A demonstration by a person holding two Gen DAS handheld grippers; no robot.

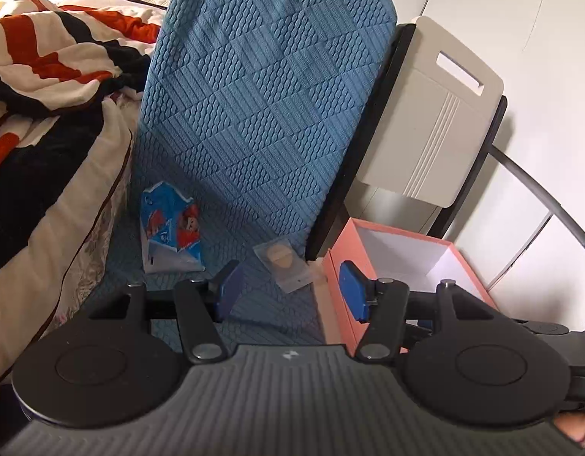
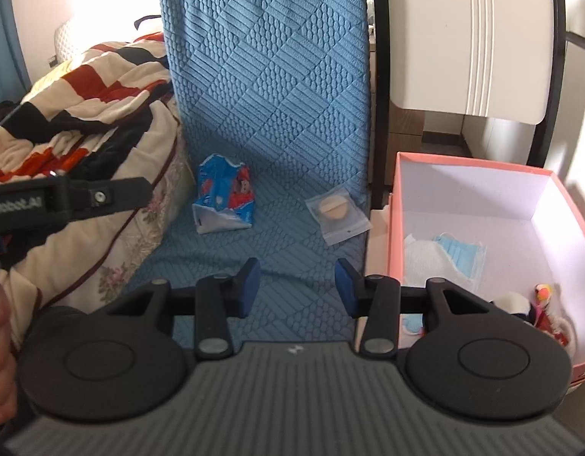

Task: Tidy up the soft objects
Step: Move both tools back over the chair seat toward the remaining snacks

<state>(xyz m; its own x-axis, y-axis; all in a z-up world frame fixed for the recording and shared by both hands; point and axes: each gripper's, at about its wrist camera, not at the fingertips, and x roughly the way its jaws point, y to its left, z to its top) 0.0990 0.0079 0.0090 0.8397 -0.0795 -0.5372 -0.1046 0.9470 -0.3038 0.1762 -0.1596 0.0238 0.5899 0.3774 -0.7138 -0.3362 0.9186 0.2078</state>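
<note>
A blue and red tissue pack (image 1: 170,224) (image 2: 225,199) lies on the blue quilted mattress (image 1: 254,114) (image 2: 269,106). A clear bag holding a beige round puff (image 1: 283,262) (image 2: 337,212) lies near the mattress's right edge. A pink box (image 2: 393,205) (image 1: 340,281) stands to the right; it holds a blue face mask (image 2: 461,252), a white cloth (image 2: 425,260) and a small plush toy (image 2: 539,304). My left gripper (image 1: 292,288) is open and empty, just short of the puff bag. My right gripper (image 2: 298,285) is open and empty above the mattress.
A rumpled red, black and white blanket (image 1: 45,76) (image 2: 83,98) lies on the left. A grey folded chair (image 1: 433,114) (image 2: 471,38) leans behind the box. The left hand-held gripper's body (image 2: 64,197) shows at the left of the right wrist view.
</note>
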